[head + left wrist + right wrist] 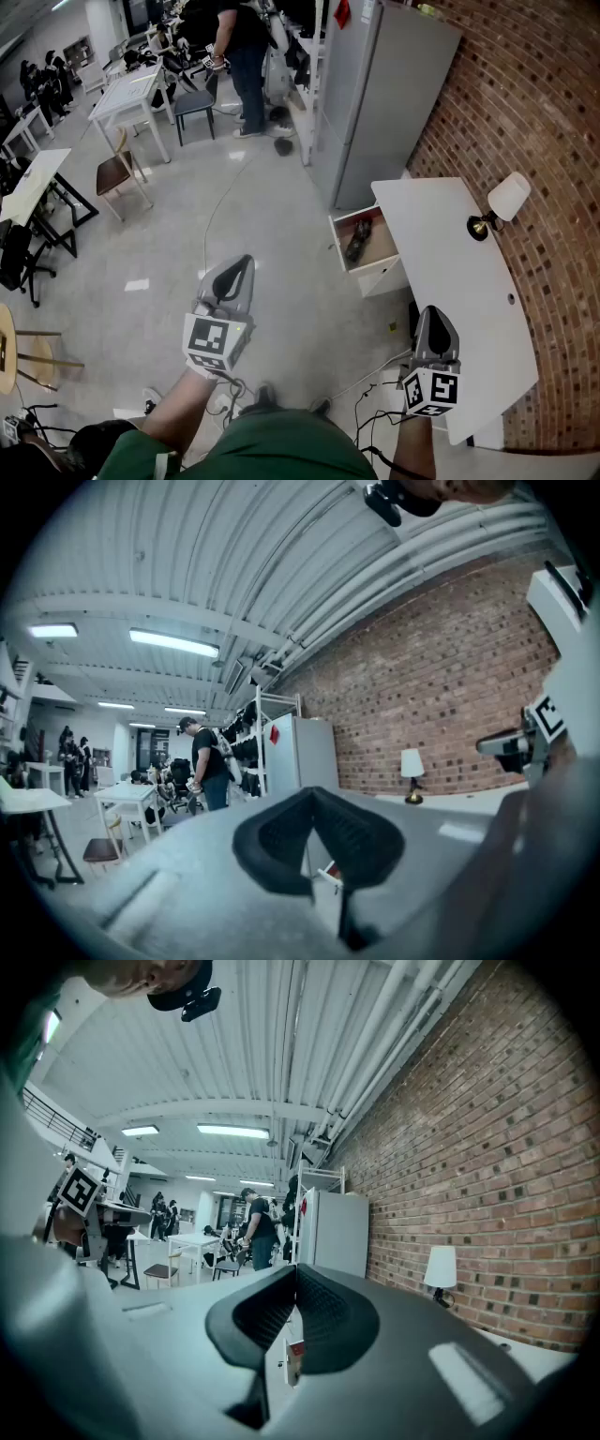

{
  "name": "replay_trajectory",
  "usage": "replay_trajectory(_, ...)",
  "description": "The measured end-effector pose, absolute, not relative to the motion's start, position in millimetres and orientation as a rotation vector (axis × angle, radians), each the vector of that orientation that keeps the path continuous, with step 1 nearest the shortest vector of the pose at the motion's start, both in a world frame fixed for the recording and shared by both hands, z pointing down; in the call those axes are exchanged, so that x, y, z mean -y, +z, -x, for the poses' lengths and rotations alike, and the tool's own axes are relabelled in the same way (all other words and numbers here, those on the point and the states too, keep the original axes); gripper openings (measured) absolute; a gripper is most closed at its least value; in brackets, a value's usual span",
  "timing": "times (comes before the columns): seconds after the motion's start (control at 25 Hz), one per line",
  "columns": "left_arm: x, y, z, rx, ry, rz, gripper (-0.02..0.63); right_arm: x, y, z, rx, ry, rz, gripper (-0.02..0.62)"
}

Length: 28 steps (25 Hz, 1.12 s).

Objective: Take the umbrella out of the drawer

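Note:
The white drawer [386, 265] stands pulled open from the white desk [466, 309]. A dark folded umbrella [358, 242] lies inside it. My left gripper [244, 262] hangs shut and empty over the floor, well to the left of the drawer and nearer to me. Also shut and empty, my right gripper [431, 312] hovers by the desk's near left edge, short of the drawer. In the left gripper view the shut gripper [314, 793] points level toward the drawer [330, 872]. In the right gripper view the gripper [295, 1269] shows its pads together, the drawer [292, 1354] small beyond them.
A table lamp [502, 201] stands on the desk by the brick wall [553, 122]. A tall grey cabinet [375, 94] rises beyond the drawer. A person [242, 56] stands at the back. White tables and chairs [122, 169] fill the left. Cables [375, 412] lie by my feet.

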<state>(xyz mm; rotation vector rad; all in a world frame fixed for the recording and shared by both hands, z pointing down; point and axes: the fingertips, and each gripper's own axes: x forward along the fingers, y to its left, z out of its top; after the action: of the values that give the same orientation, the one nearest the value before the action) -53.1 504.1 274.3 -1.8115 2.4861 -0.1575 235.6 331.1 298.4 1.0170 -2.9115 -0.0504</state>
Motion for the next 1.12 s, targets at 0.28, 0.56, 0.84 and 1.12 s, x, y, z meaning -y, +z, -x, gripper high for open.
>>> replay_trajectory(0.28, -500, 269, 39, -2.494, -0.161, 1.787, 0.000, -322, 295, -248, 2.922, -0.066, -1.001, 0.002)
replay_trajectory(0.56, -496, 271, 33, -2.507, -0.167, 1.776, 0.000, -317, 296, -253, 2.932, -0.064, -0.980, 0.002)
replay_trajectory(0.84, -485, 270, 15, -2.506, -0.170, 1.778, 0.000, -306, 291, -273, 2.964, -0.014, -1.028, 0.002)
replay_trajectory(1.12, -464, 265, -16, -2.509, -0.163, 1.739, 0.000, -275, 290, -312, 2.996, 0.020, -1.053, 0.049)
